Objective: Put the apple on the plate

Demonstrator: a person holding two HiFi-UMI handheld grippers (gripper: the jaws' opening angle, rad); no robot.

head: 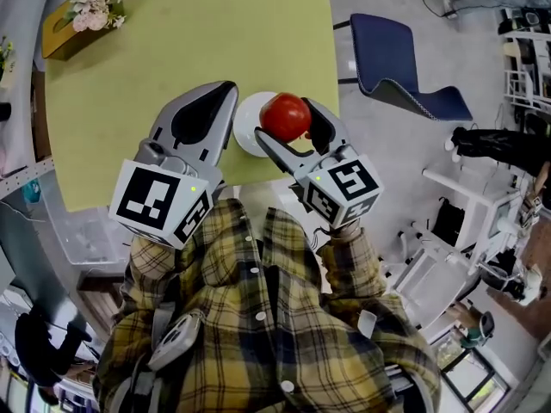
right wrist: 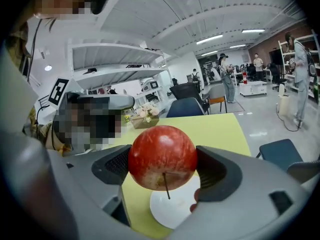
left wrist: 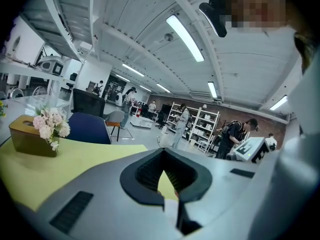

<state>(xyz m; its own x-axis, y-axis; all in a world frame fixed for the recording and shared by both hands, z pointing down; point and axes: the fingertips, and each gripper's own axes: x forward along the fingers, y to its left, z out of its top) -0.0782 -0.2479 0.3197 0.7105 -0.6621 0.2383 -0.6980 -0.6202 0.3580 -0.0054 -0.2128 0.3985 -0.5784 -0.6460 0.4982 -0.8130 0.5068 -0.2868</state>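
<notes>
A red apple (head: 285, 116) (right wrist: 162, 157) with a thin stem is clamped between the jaws of my right gripper (head: 287, 127) (right wrist: 162, 164), held in the air above a small white plate (head: 245, 125) (right wrist: 176, 205). The plate lies on the yellow-green table (head: 189, 50) near its front right corner. My left gripper (head: 225, 93) (left wrist: 167, 181) hovers just left of the plate, jaws closed together with nothing between them.
A tan box of pink flowers (head: 86, 11) (left wrist: 39, 131) stands at the table's far left corner. A blue chair (head: 396, 67) is to the right of the table, and white frames and gear (head: 465, 231) sit on the floor at right.
</notes>
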